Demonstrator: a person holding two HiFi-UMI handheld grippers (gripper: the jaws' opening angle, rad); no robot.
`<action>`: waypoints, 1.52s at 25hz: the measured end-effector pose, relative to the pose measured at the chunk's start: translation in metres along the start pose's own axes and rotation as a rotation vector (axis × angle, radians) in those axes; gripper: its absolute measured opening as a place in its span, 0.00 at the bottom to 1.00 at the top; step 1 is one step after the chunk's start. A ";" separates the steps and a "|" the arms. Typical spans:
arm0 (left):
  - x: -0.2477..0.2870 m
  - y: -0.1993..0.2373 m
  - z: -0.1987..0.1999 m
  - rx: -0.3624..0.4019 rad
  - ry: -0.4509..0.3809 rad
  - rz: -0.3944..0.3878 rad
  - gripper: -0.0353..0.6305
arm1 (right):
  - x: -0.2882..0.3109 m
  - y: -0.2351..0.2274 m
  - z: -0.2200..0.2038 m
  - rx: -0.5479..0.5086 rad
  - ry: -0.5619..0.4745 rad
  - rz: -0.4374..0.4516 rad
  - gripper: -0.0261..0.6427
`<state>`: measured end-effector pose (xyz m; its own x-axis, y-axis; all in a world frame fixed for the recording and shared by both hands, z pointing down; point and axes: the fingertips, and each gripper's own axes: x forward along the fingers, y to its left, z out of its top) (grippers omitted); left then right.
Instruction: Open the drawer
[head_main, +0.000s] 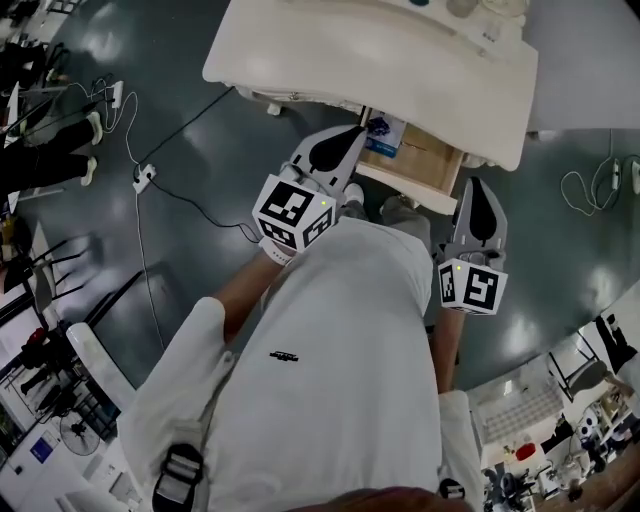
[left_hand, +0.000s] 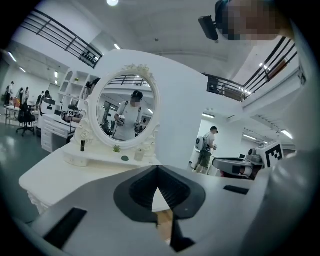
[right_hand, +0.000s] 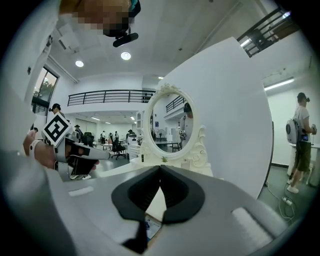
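The white dressing table (head_main: 300, 50) stands at the top of the head view. Its drawer (head_main: 425, 160) is pulled out and shows a wooden inside, with a blue and white packet (head_main: 385, 135) at its left end. My left gripper (head_main: 355, 135) hovers over the drawer's left end, shut and empty (left_hand: 158, 170). Wood of the drawer (left_hand: 164, 220) shows below its tips. My right gripper (head_main: 478, 190) hangs just right of the drawer's front, jaws together with nothing in them (right_hand: 160, 169). An oval mirror (left_hand: 125, 112) stands on the tabletop.
Cables and a power strip (head_main: 143, 178) lie on the dark floor at the left. Chairs and shelves (head_main: 60, 370) crowd the lower left. A person with a backpack (left_hand: 205, 147) stands further back in the hall. A white panel (right_hand: 235, 115) rises behind the mirror.
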<state>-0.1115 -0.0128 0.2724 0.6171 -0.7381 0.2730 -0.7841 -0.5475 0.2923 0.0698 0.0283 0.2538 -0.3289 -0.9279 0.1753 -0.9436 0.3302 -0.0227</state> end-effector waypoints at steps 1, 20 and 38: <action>-0.002 -0.001 0.003 0.005 -0.005 0.001 0.07 | -0.002 -0.002 0.002 0.003 -0.007 -0.008 0.06; -0.013 -0.017 0.017 0.016 -0.065 -0.018 0.07 | -0.036 -0.026 0.022 0.026 -0.076 -0.077 0.06; -0.009 -0.013 0.018 0.011 -0.065 -0.016 0.07 | -0.023 -0.008 0.035 0.105 -0.116 0.016 0.06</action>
<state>-0.1078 -0.0063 0.2496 0.6241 -0.7531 0.2084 -0.7752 -0.5632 0.2861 0.0837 0.0411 0.2151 -0.3404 -0.9384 0.0590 -0.9348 0.3311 -0.1283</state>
